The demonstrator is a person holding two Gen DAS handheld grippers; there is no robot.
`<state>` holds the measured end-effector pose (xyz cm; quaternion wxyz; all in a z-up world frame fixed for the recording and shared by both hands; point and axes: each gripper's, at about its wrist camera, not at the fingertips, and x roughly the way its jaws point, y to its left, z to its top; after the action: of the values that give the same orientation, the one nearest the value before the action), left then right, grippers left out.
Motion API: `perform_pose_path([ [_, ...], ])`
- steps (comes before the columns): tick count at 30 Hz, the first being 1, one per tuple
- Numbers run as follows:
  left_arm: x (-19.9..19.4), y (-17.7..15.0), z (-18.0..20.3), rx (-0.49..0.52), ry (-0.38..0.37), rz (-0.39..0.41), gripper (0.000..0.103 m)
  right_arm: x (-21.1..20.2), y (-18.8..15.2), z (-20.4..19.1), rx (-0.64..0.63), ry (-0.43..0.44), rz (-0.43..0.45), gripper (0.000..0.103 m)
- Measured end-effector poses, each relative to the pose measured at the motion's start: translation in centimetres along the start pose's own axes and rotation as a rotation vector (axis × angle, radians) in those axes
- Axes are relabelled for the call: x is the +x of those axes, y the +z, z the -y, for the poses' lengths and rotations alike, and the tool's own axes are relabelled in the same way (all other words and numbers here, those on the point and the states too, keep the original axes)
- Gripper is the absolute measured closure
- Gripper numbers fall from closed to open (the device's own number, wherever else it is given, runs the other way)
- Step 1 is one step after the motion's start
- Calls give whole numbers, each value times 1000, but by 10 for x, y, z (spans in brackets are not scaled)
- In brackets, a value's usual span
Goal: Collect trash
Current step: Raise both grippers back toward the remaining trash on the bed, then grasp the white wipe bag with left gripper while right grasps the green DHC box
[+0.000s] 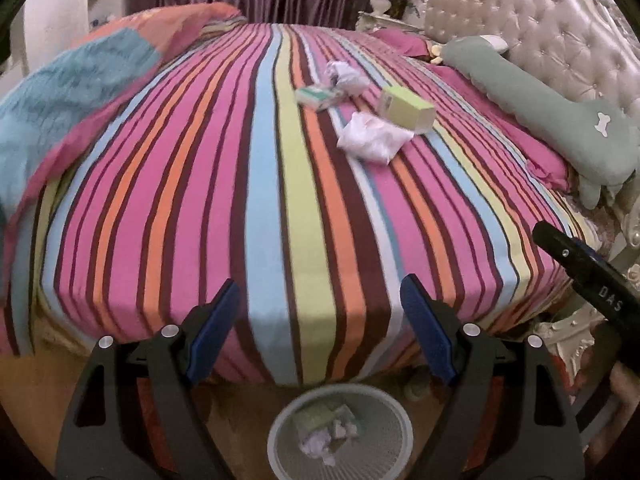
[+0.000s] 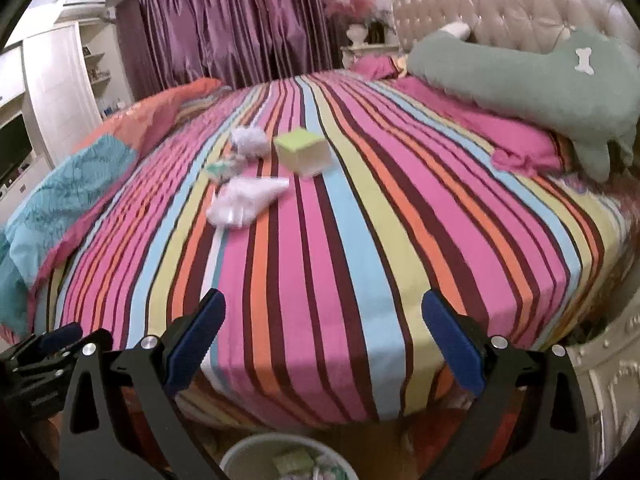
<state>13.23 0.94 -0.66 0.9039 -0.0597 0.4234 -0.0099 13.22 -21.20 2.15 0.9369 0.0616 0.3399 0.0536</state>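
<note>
The left gripper (image 1: 320,292) stands wide apart with nothing between its blue pads (image 1: 216,316); the right gripper (image 2: 324,312) is equally spread and empty. Directly below, on the floor, a white wastebasket (image 1: 280,420) contains a green box and crumpled paper. On the striped bedsheet (image 1: 280,220) lie the remaining trash: a yellow-green box (image 1: 406,110), two crumpled white tissues (image 1: 372,140) and a small green packet (image 1: 316,96). The right gripper's body reads "DAS".

Right claw (image 2: 323,312) gapes empty above striped bed (image 2: 360,240) bearing green box (image 2: 303,151).
</note>
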Motion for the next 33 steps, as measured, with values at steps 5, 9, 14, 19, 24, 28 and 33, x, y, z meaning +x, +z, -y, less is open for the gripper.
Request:
perform_pose_path([
  [5, 14, 29, 16, 43, -17, 16, 23, 13, 23, -3, -15, 30, 17, 9],
  [9, 32, 51, 29, 76, -22, 17, 23, 26, 44, -7, -38, 58, 26, 9],
  [14, 53, 72, 41, 107, -49, 10, 23, 44, 64, -9, -78, 73, 30, 9],
  [19, 75, 90, 49, 125, -79, -8, 23, 66, 81, -8, -111, 80, 9, 9],
  [24, 96, 110, 52, 127, -114, -12, 23, 90, 98, -9, -140, 102, -20, 9],
  [28, 113, 125, 49, 121, -128, -21, 23, 112, 111, -11, -161, 117, -50, 9],
  [33, 134, 134, 44, 119, -141, -60, 23, 137, 126, -17, -197, 128, -79, 9],
])
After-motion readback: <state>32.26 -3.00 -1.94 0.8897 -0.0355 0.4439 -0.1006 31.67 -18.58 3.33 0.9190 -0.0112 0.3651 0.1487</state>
